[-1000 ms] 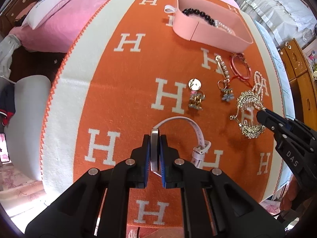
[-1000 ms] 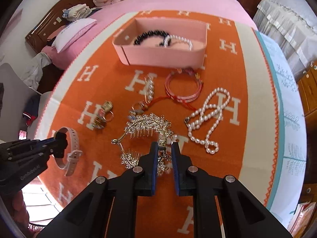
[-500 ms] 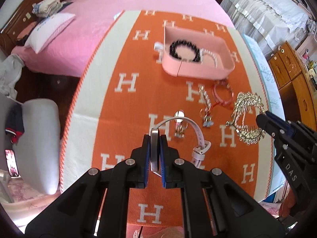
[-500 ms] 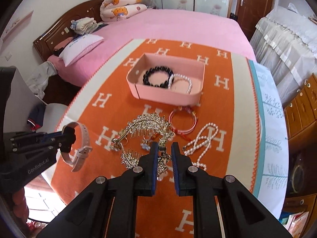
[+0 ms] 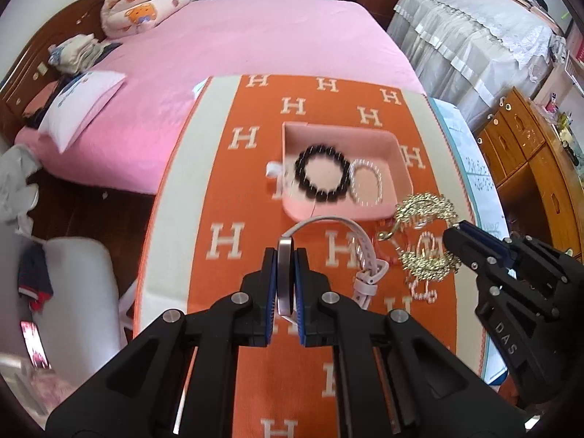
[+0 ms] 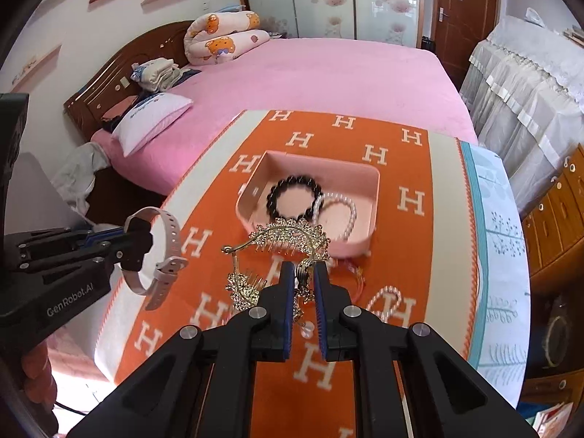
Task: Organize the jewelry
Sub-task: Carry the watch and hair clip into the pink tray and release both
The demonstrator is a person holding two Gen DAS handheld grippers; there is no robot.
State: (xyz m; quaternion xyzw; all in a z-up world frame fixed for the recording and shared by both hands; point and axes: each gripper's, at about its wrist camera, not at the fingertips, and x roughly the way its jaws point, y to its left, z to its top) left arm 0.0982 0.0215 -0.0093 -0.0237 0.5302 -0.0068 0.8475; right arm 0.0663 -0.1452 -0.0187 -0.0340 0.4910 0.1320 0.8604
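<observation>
My left gripper (image 5: 284, 255) is shut on a pale pink watch (image 5: 359, 244) and holds it in the air; the watch also shows in the right wrist view (image 6: 169, 248). My right gripper (image 6: 302, 273) is shut on a gold hair comb tiara (image 6: 288, 235), also lifted, seen in the left wrist view (image 5: 425, 215). Ahead is a pink tray (image 5: 399, 149), also in the right wrist view (image 6: 376, 197), with a black bead bracelet (image 5: 323, 177) and a pearl bracelet (image 5: 367, 186) inside.
An orange cloth with white H letters (image 6: 412, 233) covers the table. A pearl necklace (image 6: 387, 297) and a red bangle (image 6: 356, 273) lie on it below my right gripper. A pink bed (image 6: 310, 73) is behind, wooden drawers (image 5: 529, 168) to the right.
Both grippers have risen well above the table with the watch and the tiara, and moved toward the pink tray. The other jewelry stays on the cloth.
</observation>
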